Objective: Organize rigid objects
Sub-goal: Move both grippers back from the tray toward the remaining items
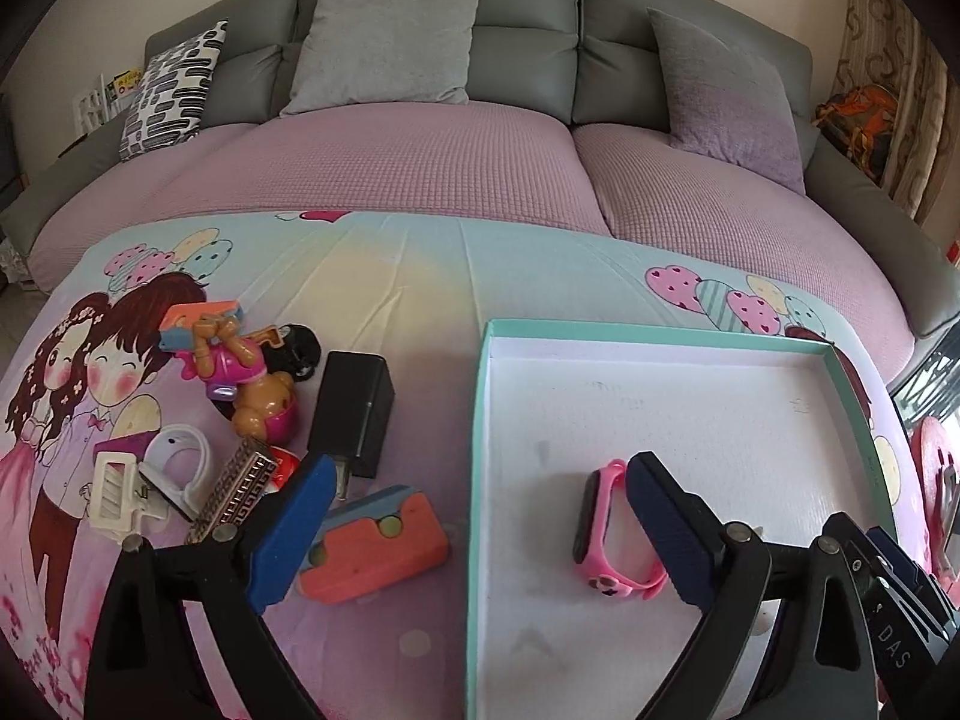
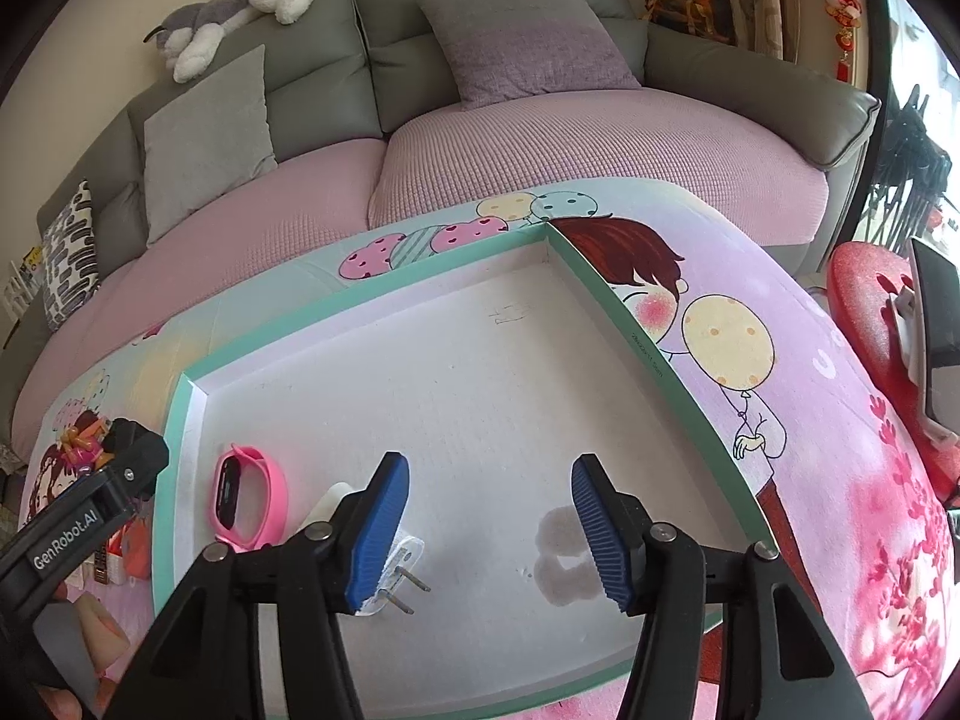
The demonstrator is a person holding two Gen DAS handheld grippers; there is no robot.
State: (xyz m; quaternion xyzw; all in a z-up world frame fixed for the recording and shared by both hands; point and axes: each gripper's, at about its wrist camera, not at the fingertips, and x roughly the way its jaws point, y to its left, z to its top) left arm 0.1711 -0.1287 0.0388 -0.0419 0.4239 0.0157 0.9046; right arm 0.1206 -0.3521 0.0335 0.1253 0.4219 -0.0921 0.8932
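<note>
The pink rubber wristwatch (image 1: 609,531) lies released near the teal-rimmed white cardboard tray's (image 1: 480,420) left edge; the left gripper (image 1: 480,531) stands wide open and should lift clear. The right gripper (image 2: 489,531), open too, has probably released the white plug adapter (image 2: 384,564).

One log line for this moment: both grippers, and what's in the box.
left gripper: open, empty | right gripper: open, empty | box: pink watch, white plug | pile beside box: unsorted

Left gripper (image 1: 480,531) and right gripper (image 2: 489,531) both angled downward, jaws spread apart, nothing clamped between.
</note>
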